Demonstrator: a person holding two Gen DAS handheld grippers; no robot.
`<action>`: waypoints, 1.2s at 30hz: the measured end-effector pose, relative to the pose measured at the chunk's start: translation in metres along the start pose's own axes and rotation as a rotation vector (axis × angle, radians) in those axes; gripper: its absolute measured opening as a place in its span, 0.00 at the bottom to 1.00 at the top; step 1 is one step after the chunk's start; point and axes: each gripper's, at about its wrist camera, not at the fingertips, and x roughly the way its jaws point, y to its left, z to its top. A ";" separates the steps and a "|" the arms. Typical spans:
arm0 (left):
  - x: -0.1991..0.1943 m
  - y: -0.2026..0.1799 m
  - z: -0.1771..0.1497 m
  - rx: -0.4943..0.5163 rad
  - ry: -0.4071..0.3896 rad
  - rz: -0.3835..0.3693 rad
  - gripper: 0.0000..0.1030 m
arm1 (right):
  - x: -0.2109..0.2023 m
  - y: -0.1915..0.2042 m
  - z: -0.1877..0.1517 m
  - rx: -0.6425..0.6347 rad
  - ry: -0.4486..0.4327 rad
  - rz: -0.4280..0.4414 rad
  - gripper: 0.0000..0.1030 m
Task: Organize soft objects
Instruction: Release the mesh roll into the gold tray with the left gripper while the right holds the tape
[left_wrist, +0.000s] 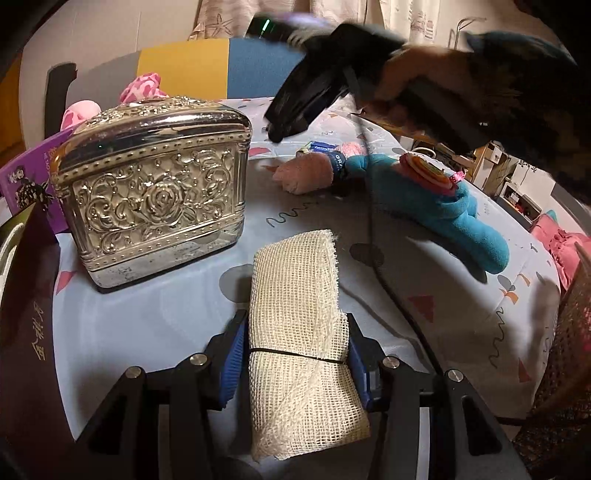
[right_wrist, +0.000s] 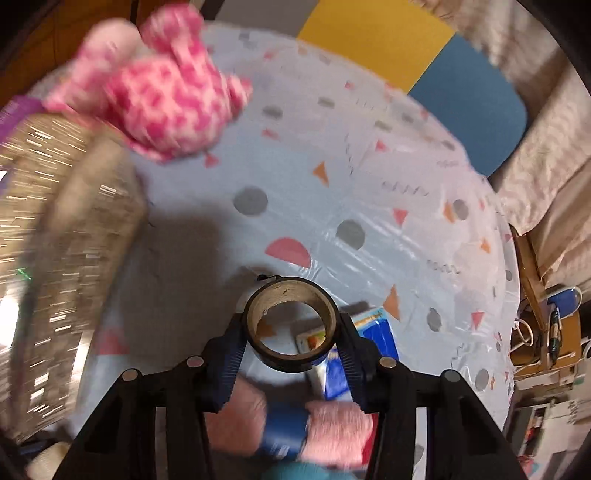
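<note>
Your left gripper (left_wrist: 293, 354) has its blue fingers (left_wrist: 232, 365) closed on a folded cream mesh cloth (left_wrist: 299, 332) that is cinched by a thin black band. The cloth sticks out forward past the fingertips and hangs low over the desk (left_wrist: 155, 325), which is covered in a pale blue patterned sheet. Just left of the cloth stands an embossed silver box (left_wrist: 155, 206), lid shut, resting on the desk.

Your right gripper (right_wrist: 291, 332) holds a roll of dark tape (right_wrist: 291, 325) with a brown cardboard core; both fingers (right_wrist: 231, 354) press on its outer sides and you can see through its hole to the desk below. In the left wrist view this gripper appears blurred above the far side of the desk, with a hand (left_wrist: 402, 92) gripping its handle.

Beneath the right gripper lies a pink plush with a blue band (right_wrist: 284, 432), next to a blue packet (right_wrist: 373, 332). A teal plush toy (left_wrist: 443, 214) with a round orange decoration lies to the right of the cloth, well apart from it. A pink-and-white spotted plush (right_wrist: 166, 99) sits behind the silver box near the far edge of the desk.
</note>
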 end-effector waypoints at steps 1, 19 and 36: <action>0.000 0.000 0.000 -0.001 0.000 -0.001 0.48 | -0.010 0.001 -0.002 0.011 -0.023 0.010 0.48; -0.010 0.008 0.003 -0.043 0.049 -0.024 0.41 | -0.088 0.055 -0.151 0.284 -0.048 0.292 0.48; -0.100 0.006 0.014 -0.088 -0.034 -0.021 0.42 | -0.038 0.082 -0.155 0.272 0.107 0.146 0.48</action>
